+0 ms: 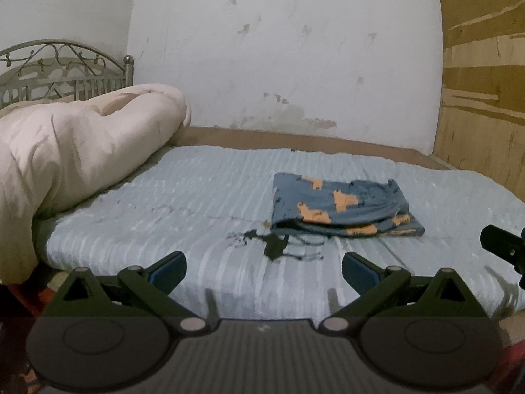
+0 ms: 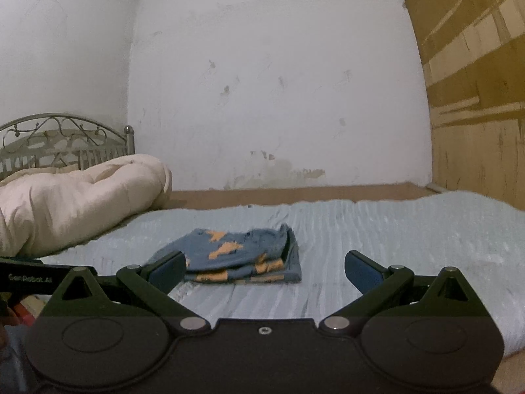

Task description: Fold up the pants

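Folded pants (image 1: 341, 205) on bed (image 1: 164, 216), lower layers hidden; both grippers' jaws wide apart, empty.

left gripper (image 1: 264, 271): black linkage arms, silver pivot pins, blue pads (image 1: 359, 271), ribbed grey base plate
right gripper (image 2: 264, 271): same black linkage, blue pads (image 2: 361, 269), smooth black base, one centre screw
marking: white "GenRobot.AI" lettering on the left unit's side
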`<move>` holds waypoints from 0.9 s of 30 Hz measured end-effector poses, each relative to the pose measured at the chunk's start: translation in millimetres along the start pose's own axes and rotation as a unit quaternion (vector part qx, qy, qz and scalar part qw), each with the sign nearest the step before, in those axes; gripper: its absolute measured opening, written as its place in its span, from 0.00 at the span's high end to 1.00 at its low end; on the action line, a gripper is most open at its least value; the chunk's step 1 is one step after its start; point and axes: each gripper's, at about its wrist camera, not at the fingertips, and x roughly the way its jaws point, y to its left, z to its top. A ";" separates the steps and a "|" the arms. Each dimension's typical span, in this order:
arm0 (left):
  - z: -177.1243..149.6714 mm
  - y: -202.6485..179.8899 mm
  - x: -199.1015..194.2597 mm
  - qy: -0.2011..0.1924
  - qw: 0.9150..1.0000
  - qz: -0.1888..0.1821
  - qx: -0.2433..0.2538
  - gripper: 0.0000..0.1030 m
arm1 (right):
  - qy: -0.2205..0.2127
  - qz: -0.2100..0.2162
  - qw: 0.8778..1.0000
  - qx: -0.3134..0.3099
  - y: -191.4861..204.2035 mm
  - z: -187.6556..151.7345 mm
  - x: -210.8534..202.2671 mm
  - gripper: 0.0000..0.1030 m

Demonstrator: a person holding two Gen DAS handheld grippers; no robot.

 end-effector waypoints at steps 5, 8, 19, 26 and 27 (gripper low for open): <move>-7.6 2.7 -3.7 -0.002 1.000 -0.001 0.000 0.01 | 0.008 -0.010 1.000 -0.002 -1.7 -11.1 -2.0 0.01; -9.4 1.2 -5.7 -0.004 1.000 -0.002 0.004 0.01 | 0.013 -0.012 1.000 -0.002 -1.9 -15.8 -2.7 0.01; -10.1 0.5 -6.7 -0.006 1.000 -0.005 0.004 0.01 | 0.008 -0.013 1.000 0.001 -3.4 -18.4 -3.6 0.01; -10.3 0.3 -6.4 -0.006 1.000 -0.003 0.005 0.01 | 0.009 -0.013 1.000 0.001 -3.0 -19.2 -3.6 0.01; -10.4 0.7 -6.3 -0.005 1.000 -0.004 0.005 0.01 | 0.010 -0.013 1.000 0.001 -3.2 -19.4 -3.5 0.01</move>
